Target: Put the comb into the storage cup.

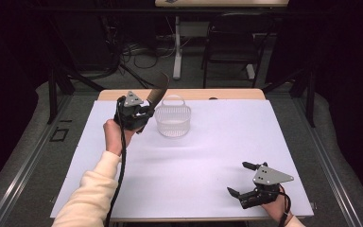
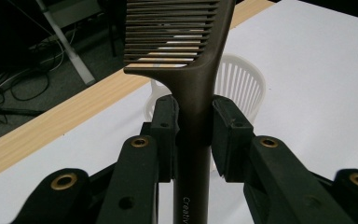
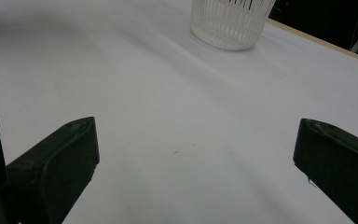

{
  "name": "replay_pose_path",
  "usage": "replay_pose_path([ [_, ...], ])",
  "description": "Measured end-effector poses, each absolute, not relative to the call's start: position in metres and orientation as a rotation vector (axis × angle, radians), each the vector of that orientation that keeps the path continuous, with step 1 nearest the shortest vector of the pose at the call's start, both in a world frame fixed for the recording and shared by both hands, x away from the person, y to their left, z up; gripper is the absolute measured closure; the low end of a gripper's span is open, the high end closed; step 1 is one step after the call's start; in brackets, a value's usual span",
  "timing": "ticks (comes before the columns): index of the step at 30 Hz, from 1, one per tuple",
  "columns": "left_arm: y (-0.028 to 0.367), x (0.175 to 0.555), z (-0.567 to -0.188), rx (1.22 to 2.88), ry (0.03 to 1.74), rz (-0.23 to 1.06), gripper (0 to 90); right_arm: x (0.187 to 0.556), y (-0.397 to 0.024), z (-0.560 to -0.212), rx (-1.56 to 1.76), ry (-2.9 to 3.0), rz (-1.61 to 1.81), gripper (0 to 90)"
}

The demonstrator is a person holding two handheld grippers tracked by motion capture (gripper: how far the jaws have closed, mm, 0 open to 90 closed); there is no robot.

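1. Your left gripper (image 1: 139, 116) clamps a dark brown comb (image 1: 159, 91) by its handle. In the high view the comb sits left of centre in the upper half of the frame, toothed end raised and leaning toward the upper right.
2. In the left gripper view the comb (image 2: 193, 88) runs up the middle of the frame. Both black pads (image 2: 165, 126) press on the handle just below the teeth.
3. A white slatted basket (image 1: 172, 118) with a loop handle stands upright on the table, just right of the comb in the high view. The comb's tip hangs near its far left rim, above it; it is not inside.
4. Judging by this, the pickup looks done. Lowering the comb into the basket and letting go seem to remain.
5. Your right gripper (image 1: 244, 179) rests at the lower right of the high view, jaws spread wide and holding nothing, well apart from the basket.
6. The white table cover (image 1: 208, 156) lies bare between the two grippers.
7. The left gripper view gives the grip and the comb's teeth up close, plus pale lettering low on the handle.
8. The right gripper view adds the basket's (image 3: 228, 23) base, sitting flat at the top centre.
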State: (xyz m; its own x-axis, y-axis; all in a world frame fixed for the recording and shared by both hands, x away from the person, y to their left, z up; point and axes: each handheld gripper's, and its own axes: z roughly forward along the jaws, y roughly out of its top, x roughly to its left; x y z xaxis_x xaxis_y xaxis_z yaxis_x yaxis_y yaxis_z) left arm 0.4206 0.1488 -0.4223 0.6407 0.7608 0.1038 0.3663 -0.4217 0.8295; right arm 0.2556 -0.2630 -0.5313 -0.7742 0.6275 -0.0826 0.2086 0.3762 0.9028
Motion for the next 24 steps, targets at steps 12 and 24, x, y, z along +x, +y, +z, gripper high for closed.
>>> replay_pose_path([
  [12, 0.144, 0.428, -0.417, 2.014, 0.874, 0.623, 72.1, 0.256, -0.263, -0.531, 0.729, 2.229, 1.366, 0.0],
  [24, 0.137, 0.434, -0.411, 2.006, 0.857, 0.633, 72.1, 0.256, -0.263, -0.531, 0.727, 2.226, 1.368, 0.0],
])
